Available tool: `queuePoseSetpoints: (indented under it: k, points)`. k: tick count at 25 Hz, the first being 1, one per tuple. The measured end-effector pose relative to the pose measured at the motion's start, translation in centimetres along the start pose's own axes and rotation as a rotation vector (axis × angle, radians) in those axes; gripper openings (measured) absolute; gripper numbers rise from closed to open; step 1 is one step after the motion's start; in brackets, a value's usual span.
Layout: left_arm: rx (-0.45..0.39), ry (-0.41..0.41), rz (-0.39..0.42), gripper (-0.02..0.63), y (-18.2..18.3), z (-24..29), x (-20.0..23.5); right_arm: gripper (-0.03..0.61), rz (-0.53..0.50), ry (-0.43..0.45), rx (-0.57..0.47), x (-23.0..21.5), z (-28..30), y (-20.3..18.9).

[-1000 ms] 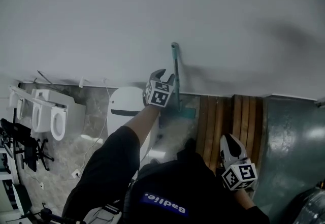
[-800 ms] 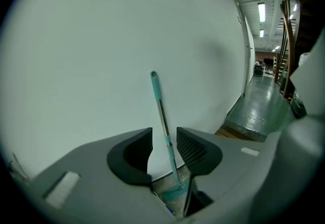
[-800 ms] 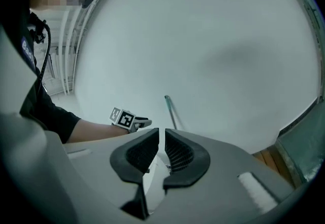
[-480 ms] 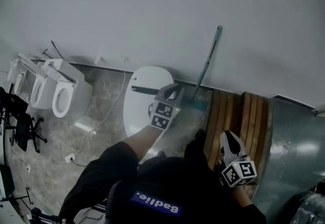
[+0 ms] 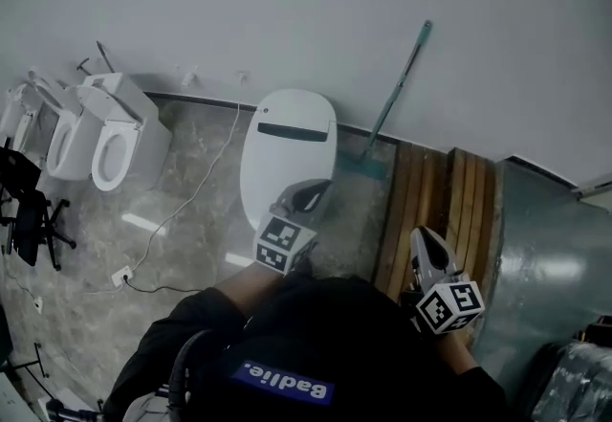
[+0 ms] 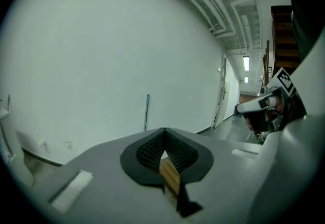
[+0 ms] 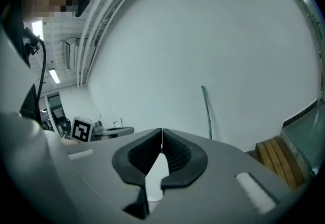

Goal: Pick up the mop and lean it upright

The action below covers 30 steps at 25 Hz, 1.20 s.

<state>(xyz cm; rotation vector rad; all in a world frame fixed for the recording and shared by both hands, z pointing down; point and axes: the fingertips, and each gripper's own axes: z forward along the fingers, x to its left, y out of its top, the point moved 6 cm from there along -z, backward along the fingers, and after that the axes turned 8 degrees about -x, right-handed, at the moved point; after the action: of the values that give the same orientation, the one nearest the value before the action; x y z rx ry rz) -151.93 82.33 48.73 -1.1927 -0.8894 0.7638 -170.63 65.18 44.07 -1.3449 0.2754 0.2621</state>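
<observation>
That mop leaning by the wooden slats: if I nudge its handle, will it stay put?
Probably tippy: the mop leans tilted, apparently only its handle top against the smooth wall, so a sideways nudge could slide it over. The thin handle looks stiff and light. Its flat head sits on glossy floor, which may let it skid.

The mop (image 5: 397,93) leaned against the wall (image 5: 287,9), its head down on the floor (image 5: 191,210). A toilet (image 5: 287,157) sat just left of it and wooden slats (image 5: 430,210) just right. Other toilets (image 5: 110,138) lined the wall far left.
</observation>
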Motion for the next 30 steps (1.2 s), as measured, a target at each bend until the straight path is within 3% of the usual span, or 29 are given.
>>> queuePoseSetpoints:
  k: [8,14,19,24,30]
  points:
    - [-0.080,-0.074,-0.069,0.020,2.0,-6.6,-9.7,0.003,0.004,0.103,-0.051,1.6,-4.9,-0.6]
    - [-0.027,-0.061,-0.074,0.020,0.4,-8.5,-17.8,0.003,0.065,0.116,-0.070,-0.6,-12.3,-3.3]
    - [0.012,-0.082,-0.088,0.020,-0.7,-10.5,-23.2,0.003,0.141,0.135,-0.006,-0.5,-16.8,-7.8]
    - [-0.023,-0.102,-0.063,0.020,0.7,-14.4,-24.5,0.003,0.082,0.157,-0.028,3.1,-19.7,-7.9]
    - [-0.091,-0.141,-0.005,0.020,2.7,-18.9,-23.1,0.003,0.027,0.064,-0.119,7.3,-21.2,-7.3]
